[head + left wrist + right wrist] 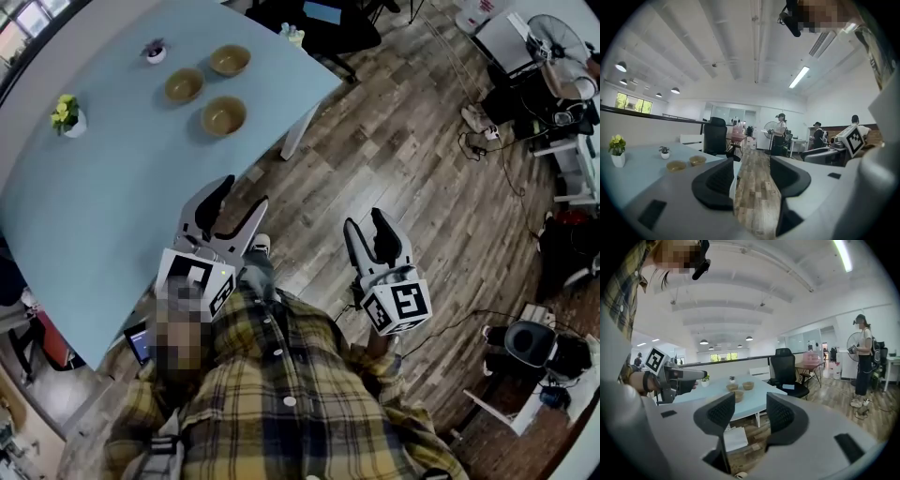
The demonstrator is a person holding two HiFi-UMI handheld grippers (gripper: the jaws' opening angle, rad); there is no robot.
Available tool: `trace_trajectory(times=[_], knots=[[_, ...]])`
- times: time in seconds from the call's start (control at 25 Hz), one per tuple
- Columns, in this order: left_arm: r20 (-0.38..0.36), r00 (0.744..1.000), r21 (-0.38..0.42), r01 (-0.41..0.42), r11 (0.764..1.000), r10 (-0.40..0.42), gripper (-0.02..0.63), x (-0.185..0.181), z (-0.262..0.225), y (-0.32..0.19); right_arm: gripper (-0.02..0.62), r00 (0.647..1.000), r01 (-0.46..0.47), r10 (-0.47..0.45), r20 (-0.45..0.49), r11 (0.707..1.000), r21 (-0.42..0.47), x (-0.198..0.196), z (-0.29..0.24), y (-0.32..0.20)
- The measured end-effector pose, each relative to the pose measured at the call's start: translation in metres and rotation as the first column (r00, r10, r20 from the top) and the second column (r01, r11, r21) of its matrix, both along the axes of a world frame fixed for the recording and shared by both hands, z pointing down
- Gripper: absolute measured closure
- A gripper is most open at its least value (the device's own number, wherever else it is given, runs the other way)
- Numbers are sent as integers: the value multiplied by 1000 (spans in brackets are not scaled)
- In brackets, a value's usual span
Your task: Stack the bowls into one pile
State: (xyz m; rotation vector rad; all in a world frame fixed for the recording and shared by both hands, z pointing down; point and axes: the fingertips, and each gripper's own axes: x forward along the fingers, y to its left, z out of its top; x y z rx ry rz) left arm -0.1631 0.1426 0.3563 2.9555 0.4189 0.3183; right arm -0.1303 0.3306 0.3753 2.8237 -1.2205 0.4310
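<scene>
While apart, three bowls (224,115) on table (112,197)

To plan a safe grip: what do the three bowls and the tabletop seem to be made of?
Bowls: perhaps wood or bamboo, matte; even tan-brown, no glare. Tabletop: probably laminate, smooth; flat pale blue, no grain visible.

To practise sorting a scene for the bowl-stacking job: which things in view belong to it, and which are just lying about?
Belongs to the job: far bowl, left bowl, near bowl, table, left gripper, right gripper (both open, empty).
Lying about: yellow-flowered plant, small potted plant, fan.
</scene>
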Motion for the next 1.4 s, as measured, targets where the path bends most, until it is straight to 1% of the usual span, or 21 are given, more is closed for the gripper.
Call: trace_trajectory(times=[0.12,0.2,0.4,0.64,0.72,0.8,0.84,0.92,1.08,1.24,1.32,1.4], knots=[[-6,1000,14,9,1000,-9,368,24,-2,-20,399,1000,25,-25,-3,1000,-11,23,4,-24],[-3,1000,15,15,1000,-15,365,36,1,-29,380,999,43,-43,9,999,-14,33,10,-37],[2,999,19,44,999,-44,350,55,4,-48,359,998,63,-63,26,998,17,55,9,-58],[43,990,19,137,990,-138,323,60,14,-70,330,988,148,-149,48,988,33,82,10,-85],[61,982,22,179,984,-180,316,62,18,-81,321,983,173,-175,57,984,37,98,14,-95],[79,969,26,234,972,-236,311,65,24,-95,319,974,212,-215,69,976,41,117,22,-108],[85,959,28,270,963,-271,311,67,27,-104,319,968,238,-240,74,970,42,128,25,-117],[88,932,29,350,936,-351,311,72,29,-124,319,951,299,-301,74,953,44,151,28,-139],[73,874,24,480,877,-480,311,97,26,-154,319,900,430,-432,63,902,46,201,22,-183],[47,814,12,579,815,-579,311,132,14,-169,319,836,543,-545,65,838,50,250,14,-219],[38,782,5,623,783,-622,311,147,8,-175,319,799,596,-598,66,802,49,270,8,-237],[30,744,8,668,744,-668,311,157,2,-181,319,757,648,-650,64,760,54,286,3,-253]])
